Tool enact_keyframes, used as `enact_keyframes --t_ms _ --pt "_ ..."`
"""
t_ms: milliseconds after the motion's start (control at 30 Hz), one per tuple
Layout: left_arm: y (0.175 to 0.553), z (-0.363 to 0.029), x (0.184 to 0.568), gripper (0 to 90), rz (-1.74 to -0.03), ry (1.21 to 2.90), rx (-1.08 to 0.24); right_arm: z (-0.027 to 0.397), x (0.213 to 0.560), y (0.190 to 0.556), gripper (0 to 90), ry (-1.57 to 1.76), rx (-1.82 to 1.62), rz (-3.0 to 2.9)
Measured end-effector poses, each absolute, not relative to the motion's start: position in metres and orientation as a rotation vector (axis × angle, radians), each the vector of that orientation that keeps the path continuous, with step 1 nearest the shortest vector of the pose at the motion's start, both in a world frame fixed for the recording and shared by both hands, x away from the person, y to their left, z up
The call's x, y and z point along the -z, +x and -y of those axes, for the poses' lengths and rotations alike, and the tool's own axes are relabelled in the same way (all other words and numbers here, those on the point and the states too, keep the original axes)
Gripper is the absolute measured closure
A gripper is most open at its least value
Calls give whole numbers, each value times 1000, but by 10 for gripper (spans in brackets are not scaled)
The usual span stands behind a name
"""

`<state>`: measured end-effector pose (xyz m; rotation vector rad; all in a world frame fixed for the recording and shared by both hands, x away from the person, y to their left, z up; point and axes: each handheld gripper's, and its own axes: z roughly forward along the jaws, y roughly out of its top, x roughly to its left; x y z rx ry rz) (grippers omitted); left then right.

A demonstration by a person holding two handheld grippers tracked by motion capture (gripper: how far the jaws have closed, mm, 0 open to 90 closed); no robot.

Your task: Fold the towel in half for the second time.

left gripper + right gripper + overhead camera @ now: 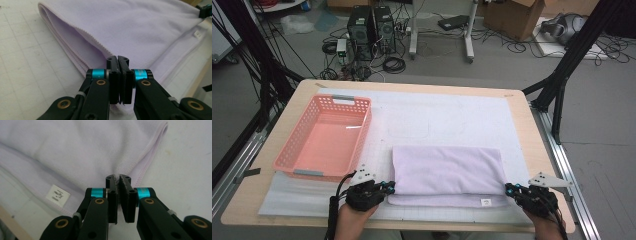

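A folded lilac towel (447, 172) lies on the white grid mat near the table's front edge. My left gripper (389, 187) is at its front left corner. In the left gripper view the jaws (117, 58) are shut on the corner of the towel's (130, 27) upper layer. My right gripper (508, 188) is at the front right corner. In the right gripper view its jaws (118, 177) are shut, with the hem of the towel (75, 150) pinched between the pads. A white label (58, 195) is sewn on the lower layer.
An empty pink plastic basket (294, 132) stands on the left of the mat (437, 115), just behind my left gripper. The wooden table's right edge (539, 150) runs close to my right gripper. Computers, cables and boxes are on the floor beyond the table.
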<state>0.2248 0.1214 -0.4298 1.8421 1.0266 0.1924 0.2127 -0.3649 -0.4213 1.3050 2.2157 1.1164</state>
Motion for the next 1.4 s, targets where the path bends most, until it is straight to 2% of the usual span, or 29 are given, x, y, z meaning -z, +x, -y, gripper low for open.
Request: enact_keyframes --t_ms 200,333,533,567,600,633,733,1033,1133,1233,1400 --pt "218 -139 418 879 -1018 1751 -138 371 401 200 852 1290 -1204 -2185" --pt "209 -143 418 879 -1010 1758 -121 369 394 190 852 1275 -1203 -2204" --pt "203 -140 427 861 -1024 1803 -124 367 408 181 833 1301 -1109 -2266" --pt "204 -139 428 787 -1035 1799 -138 366 413 183 767 1324 -1083 -2287" --pt "205 -138 427 672 -1042 1793 -161 366 415 184 672 1339 -1051 -2286" --pt "206 -138 425 610 -1036 1783 -188 367 416 185 633 1369 -1035 -2258" --pt "214 -135 418 538 -1012 1753 -232 371 409 189 583 1381 -1093 -2165" --pt "251 -107 416 529 -1025 1744 -288 357 406 230 585 1340 -1162 -2096" --pt "265 -105 417 534 -1034 1751 -296 350 410 243 611 1312 -1162 -2122" --pt "281 -104 420 602 -1073 1758 -297 342 413 262 664 1317 -1168 -2131" --pt "298 -100 424 613 -1115 1761 -302 326 423 299 700 1337 -1175 -2154"
